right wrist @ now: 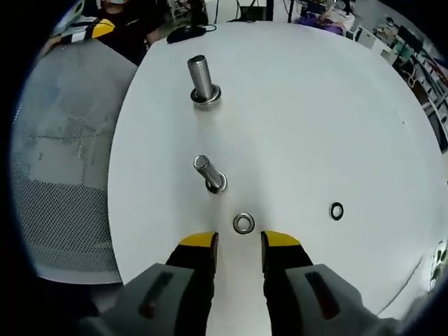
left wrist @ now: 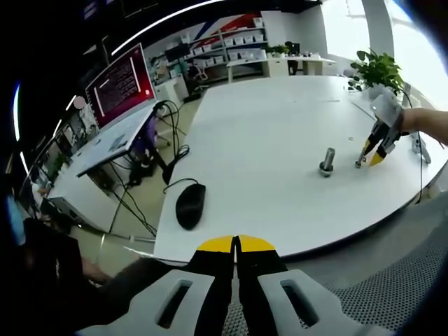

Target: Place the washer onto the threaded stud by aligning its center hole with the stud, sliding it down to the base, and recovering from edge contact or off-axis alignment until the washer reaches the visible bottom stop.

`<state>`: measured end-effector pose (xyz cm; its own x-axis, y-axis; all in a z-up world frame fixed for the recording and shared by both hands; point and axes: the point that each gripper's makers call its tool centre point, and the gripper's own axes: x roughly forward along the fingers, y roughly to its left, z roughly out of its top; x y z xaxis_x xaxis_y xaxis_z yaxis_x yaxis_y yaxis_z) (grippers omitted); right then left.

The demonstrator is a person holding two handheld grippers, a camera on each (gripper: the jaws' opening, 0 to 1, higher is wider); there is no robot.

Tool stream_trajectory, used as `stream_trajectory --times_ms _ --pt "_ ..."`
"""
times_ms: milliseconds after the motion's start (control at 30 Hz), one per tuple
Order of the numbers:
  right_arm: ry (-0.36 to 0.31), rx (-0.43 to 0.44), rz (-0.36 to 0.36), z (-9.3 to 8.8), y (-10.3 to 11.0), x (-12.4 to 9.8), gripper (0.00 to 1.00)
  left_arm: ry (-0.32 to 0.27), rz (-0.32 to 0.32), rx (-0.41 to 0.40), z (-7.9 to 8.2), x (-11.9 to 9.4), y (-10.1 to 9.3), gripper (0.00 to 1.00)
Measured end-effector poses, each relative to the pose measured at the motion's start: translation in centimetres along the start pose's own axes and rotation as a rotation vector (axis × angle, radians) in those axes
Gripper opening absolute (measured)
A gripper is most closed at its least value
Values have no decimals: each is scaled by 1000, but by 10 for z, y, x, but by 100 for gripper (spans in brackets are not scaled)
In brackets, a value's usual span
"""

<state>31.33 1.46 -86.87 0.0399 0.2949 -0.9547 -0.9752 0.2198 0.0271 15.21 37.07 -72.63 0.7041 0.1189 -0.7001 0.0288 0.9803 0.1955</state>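
White table (right wrist: 336, 112) bears washer (right wrist: 243, 223) beside stud (right wrist: 208, 173).

Two threaded studs: near (right wrist: 209, 173), far (right wrist: 201, 82). Two washers: silver (right wrist: 243, 223), dark (right wrist: 337, 211). One mouse (left wrist: 190, 205).

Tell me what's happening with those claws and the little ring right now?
Right gripper open, washer lying flat on table just ahead of its jaws. Left gripper shut, empty, held back. Small stud bare. Nothing in the way.

The right gripper (right wrist: 238, 245) hovered with fingers (right wrist: 199, 248) apart over a washer (right wrist: 243, 223) lying on the white tabletop (right wrist: 315, 105), near two upright bolts (right wrist: 208, 173).
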Motion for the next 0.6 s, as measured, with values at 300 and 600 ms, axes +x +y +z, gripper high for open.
stream_trajectory --times_ms 300,600 --pt "88 -83 -9 2 4 -2 25 -2 0 -1 0 0 1 0" --pt "53 -66 -12 7 1 0 19 -2 3 -1 1 1 1 0"
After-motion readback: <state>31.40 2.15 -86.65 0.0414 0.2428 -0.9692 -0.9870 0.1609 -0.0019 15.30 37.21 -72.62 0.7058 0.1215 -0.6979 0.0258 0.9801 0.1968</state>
